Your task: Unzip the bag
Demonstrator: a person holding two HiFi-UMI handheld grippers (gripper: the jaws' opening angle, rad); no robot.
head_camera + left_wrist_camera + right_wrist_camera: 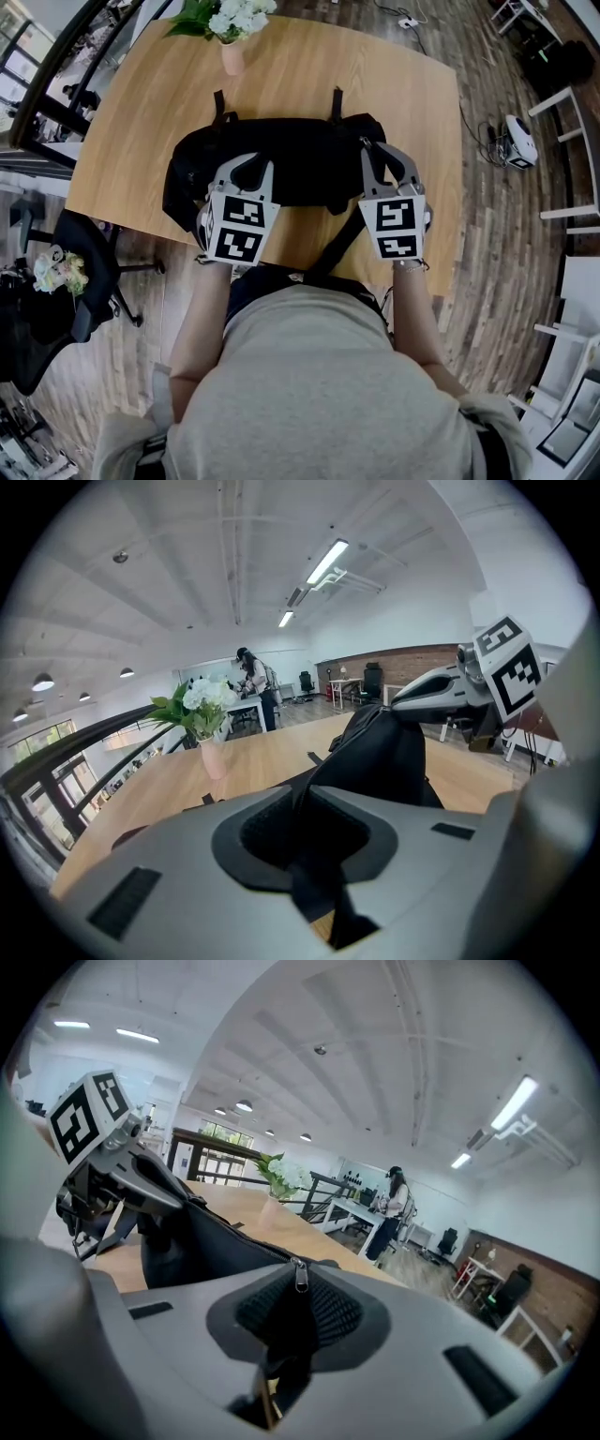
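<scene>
The bag (300, 159) lies on the counter (131, 122) near its front edge, directly ahead of the person, with its long axis running left to right. Its zipper line follows that axis. The zipper pull (300, 1277) stands at the bag's right end, pinched between the near-closed jaws of the right gripper (389, 161). The left gripper (246, 173) is clamped on a fold of black fabric at the bag's left front and lifts it slightly. The right gripper is therefore the working one. Travel of the pull is judged to run leftward along the zipper line toward the left gripper, which serves as the anchor. A strap (333, 248) hangs off the counter edge toward the person. A vase of flowers (232, 52) stands at the far edge, well apart. The counter is light wood. Around it is an open office with plank flooring (506, 244).
</scene>
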